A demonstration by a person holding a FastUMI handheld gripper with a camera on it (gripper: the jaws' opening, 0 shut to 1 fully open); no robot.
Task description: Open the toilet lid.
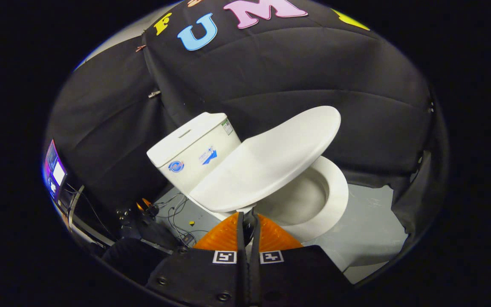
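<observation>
Gripper (248, 216) pinches raised lid (267, 160); cables (176, 213) beside.

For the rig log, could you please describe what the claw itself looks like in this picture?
The claw has two orange ribbed fingers with thin black inner edges, fanning out from a black body. Each side of the body carries a square black-and-white marker, and round screw heads dot the black housing below.

Grey floor (369, 221), white toilet (194, 157) standing on it, loose cables (175, 213) (possibly wires) beside
</observation>
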